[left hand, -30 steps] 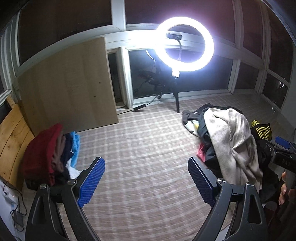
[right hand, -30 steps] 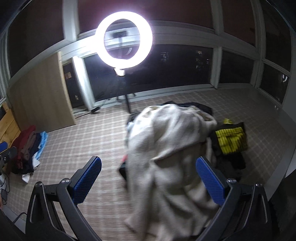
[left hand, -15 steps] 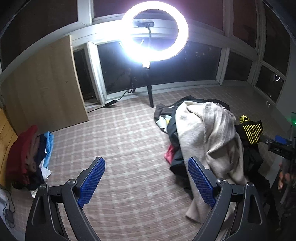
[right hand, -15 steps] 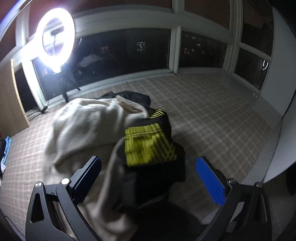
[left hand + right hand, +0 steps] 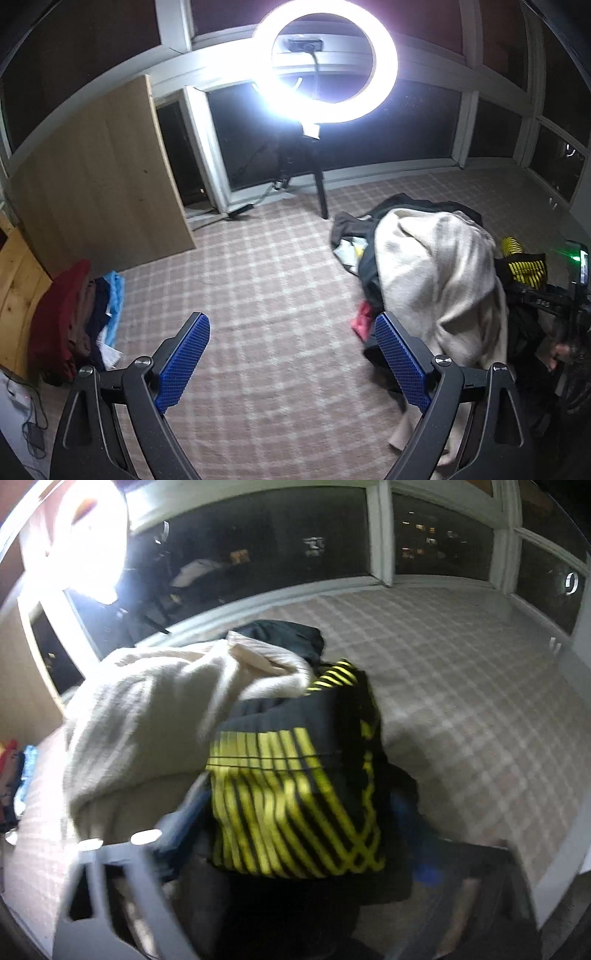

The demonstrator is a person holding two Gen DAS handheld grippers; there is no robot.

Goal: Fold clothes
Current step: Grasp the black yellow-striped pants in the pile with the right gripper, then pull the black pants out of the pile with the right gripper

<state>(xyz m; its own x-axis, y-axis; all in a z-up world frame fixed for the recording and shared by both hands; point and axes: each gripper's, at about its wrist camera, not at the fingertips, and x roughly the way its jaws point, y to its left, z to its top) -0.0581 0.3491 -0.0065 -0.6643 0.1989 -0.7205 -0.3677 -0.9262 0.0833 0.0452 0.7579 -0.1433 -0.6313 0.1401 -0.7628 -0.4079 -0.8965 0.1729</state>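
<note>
A heap of unfolded clothes lies on the checked floor, topped by a cream garment [image 5: 436,280] [image 5: 147,716]. A black garment with yellow stripes [image 5: 295,794] [image 5: 524,267] sits on the heap's right side. My right gripper [image 5: 299,853] is pushed low into the heap, blurred by motion. Its jaws stand wide apart, with the striped garment lying between them. My left gripper [image 5: 291,362] hangs open over bare floor, left of the heap, with nothing between its blue pads [image 5: 184,362].
A stack of folded clothes [image 5: 70,321], red on the outside, rests against a wooden panel at the left. A wooden board [image 5: 96,173] leans on the window wall. A ring light [image 5: 325,62] on a stand is behind the heap. A hand [image 5: 557,350] holds the right gripper.
The right gripper swung from the cream garment to the striped one and dropped close onto it. The left gripper turned slightly, still open over the floor.
</note>
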